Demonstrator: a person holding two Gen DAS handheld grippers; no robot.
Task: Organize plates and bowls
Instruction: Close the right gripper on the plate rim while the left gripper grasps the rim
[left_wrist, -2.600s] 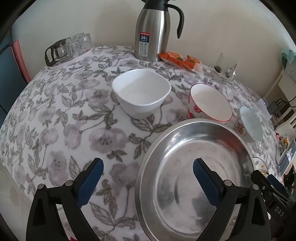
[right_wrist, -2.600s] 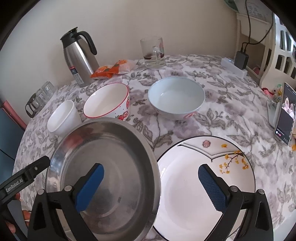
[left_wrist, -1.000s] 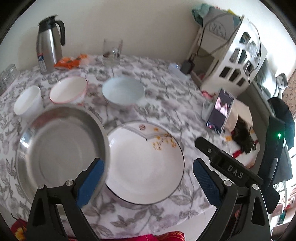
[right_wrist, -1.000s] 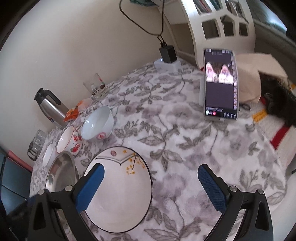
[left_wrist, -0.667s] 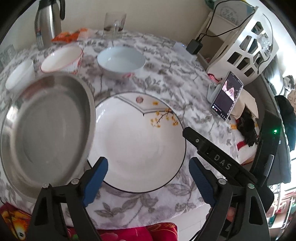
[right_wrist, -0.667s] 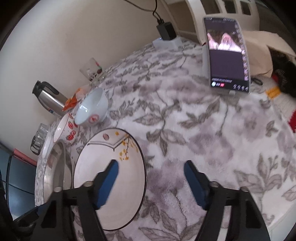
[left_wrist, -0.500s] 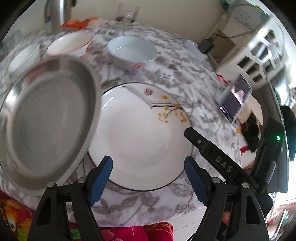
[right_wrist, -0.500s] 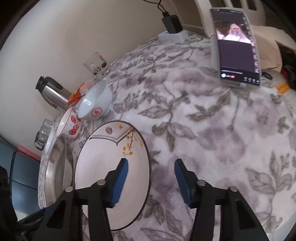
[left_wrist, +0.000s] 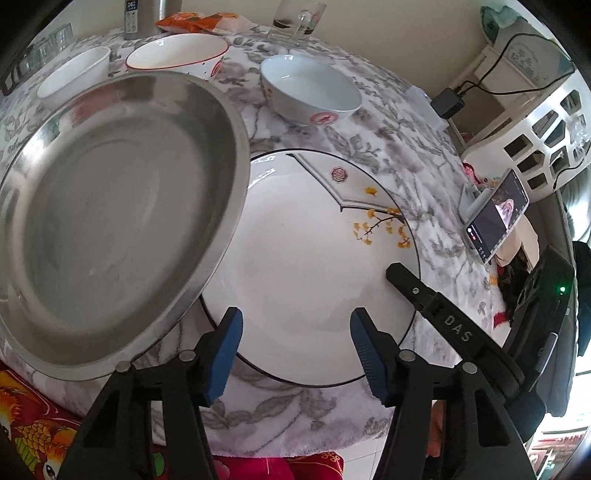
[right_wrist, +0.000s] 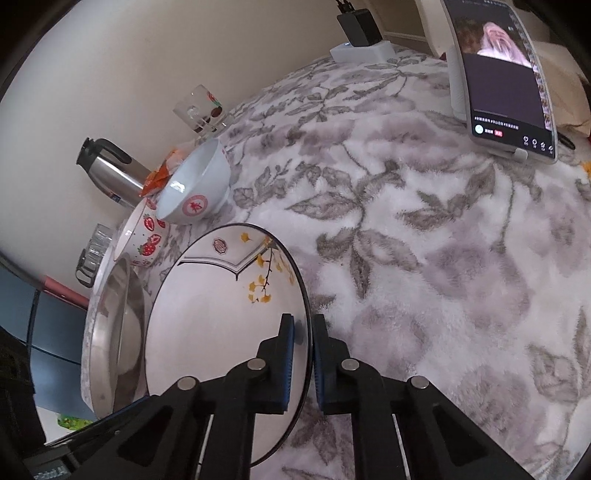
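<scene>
A large white plate with a black rim and yellow flowers lies on the floral tablecloth. My right gripper is shut on the plate at its right rim; its finger also shows in the left wrist view. My left gripper is open, its fingers over the plate's near edge. A steel pan overlaps the plate's left side. Beyond stand a pale bowl, a strawberry bowl and a white square bowl.
A phone on a stand plays video at the table's right. A thermos, a glass mug, an orange snack packet and glass cups line the far edge. A white rack stands beyond the table.
Both grippers swung from the steel pan to the white plate. My right gripper narrowed steadily and has shut on the plate's right rim. My left gripper has narrowed somewhat over the near edge.
</scene>
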